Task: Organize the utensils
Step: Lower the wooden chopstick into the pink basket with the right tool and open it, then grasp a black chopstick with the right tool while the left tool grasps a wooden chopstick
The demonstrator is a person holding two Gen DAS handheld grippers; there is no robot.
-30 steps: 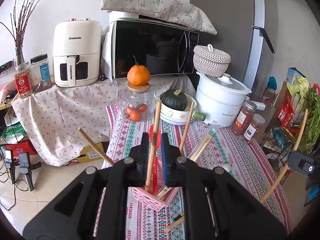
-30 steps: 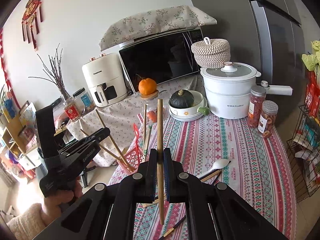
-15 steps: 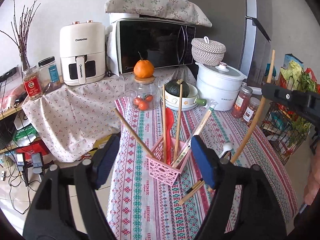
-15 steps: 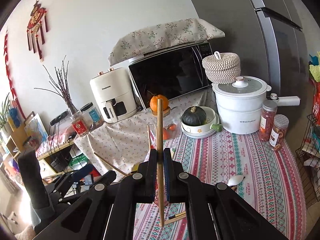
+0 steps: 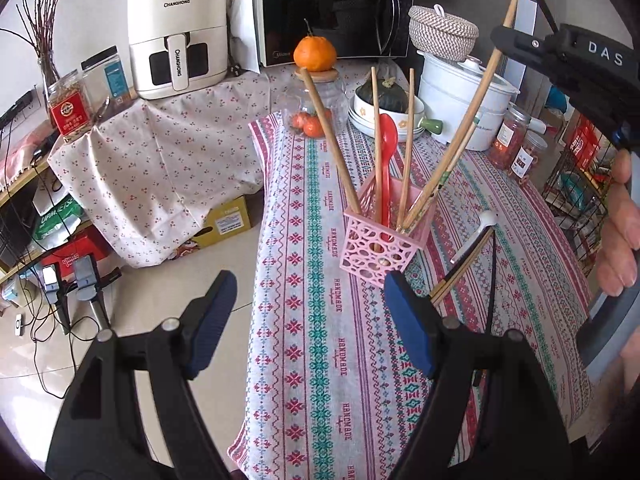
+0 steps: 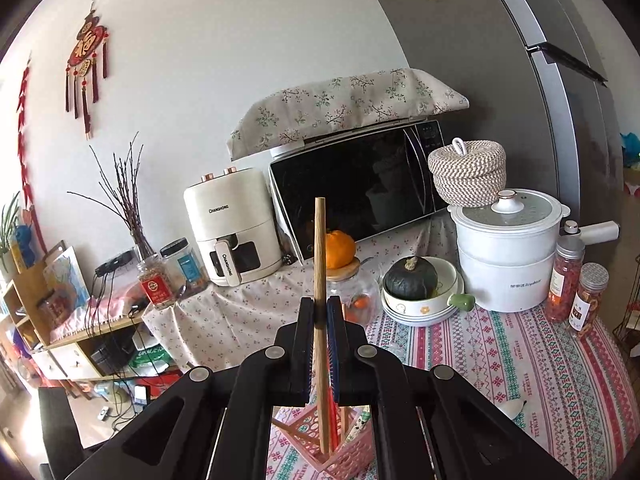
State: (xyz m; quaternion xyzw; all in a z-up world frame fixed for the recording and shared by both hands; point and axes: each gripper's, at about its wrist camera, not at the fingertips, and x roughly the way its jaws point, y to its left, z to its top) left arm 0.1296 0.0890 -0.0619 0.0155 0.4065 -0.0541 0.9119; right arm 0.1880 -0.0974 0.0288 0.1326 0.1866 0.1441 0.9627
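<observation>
A pink basket [image 5: 383, 245] stands on the patterned tablecloth [image 5: 312, 340] and holds several wooden chopsticks and a red spoon [image 5: 387, 148]. My left gripper [image 5: 310, 320] is open and empty, a little short of the basket. My right gripper [image 6: 320, 312] is shut on a wooden chopstick [image 6: 319, 256], held upright with its lower end inside the pink basket [image 6: 344, 456]. In the left wrist view the right gripper [image 5: 516, 40] hangs at the upper right with that chopstick [image 5: 486, 80] slanting down into the basket. A white spoon [image 5: 486, 220] and loose chopsticks [image 5: 460, 276] lie right of the basket.
Behind the basket stand a glass jar [image 5: 320, 96] topped by an orange, a bowl with a squash [image 5: 386, 92], a white pot [image 5: 460, 92] and two spice jars [image 5: 516, 140]. A wire rack [image 5: 576, 188] is at the right. The table's left edge drops to the floor.
My left gripper opened, let its chopstick go into the basket and drew back. My right gripper carried its chopstick over to the basket.
</observation>
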